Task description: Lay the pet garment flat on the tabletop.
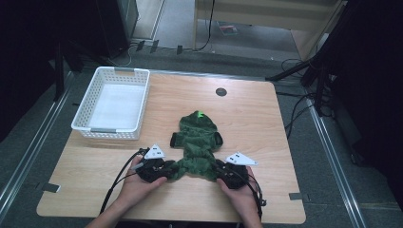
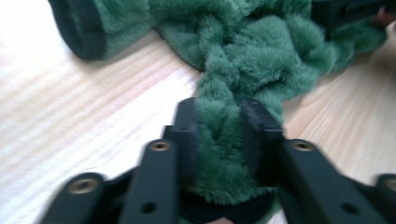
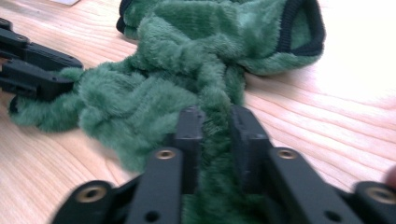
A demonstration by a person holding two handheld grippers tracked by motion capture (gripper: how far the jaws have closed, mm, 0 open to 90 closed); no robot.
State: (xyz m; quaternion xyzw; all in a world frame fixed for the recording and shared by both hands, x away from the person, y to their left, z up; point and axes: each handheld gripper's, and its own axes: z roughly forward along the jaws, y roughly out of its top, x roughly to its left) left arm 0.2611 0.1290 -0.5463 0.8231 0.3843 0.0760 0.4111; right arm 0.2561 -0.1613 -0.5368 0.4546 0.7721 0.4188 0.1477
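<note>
A green fleecy hooded garment (image 1: 197, 137) with black cuffs lies crumpled in the middle of the wooden table (image 1: 266, 137), hood toward the far side. My left gripper (image 1: 171, 170) is at its near left corner, with its jaws pressed on a bunched strip of the fleece (image 2: 219, 154). My right gripper (image 1: 220, 168) is at the near right corner and pinches another fold of the fleece (image 3: 215, 140) the same way. In the right gripper view, the left gripper (image 3: 37, 77) holds the garment's far end. A black-edged cuff (image 3: 303, 32) lies open on the wood.
A white plastic basket (image 1: 121, 71) stands at the table's far left. A dark round cable port (image 1: 221, 92) sits in the tabletop near the far edge. The person's hands rest near the table's front edge. Cables and stands lie on the floor at the right.
</note>
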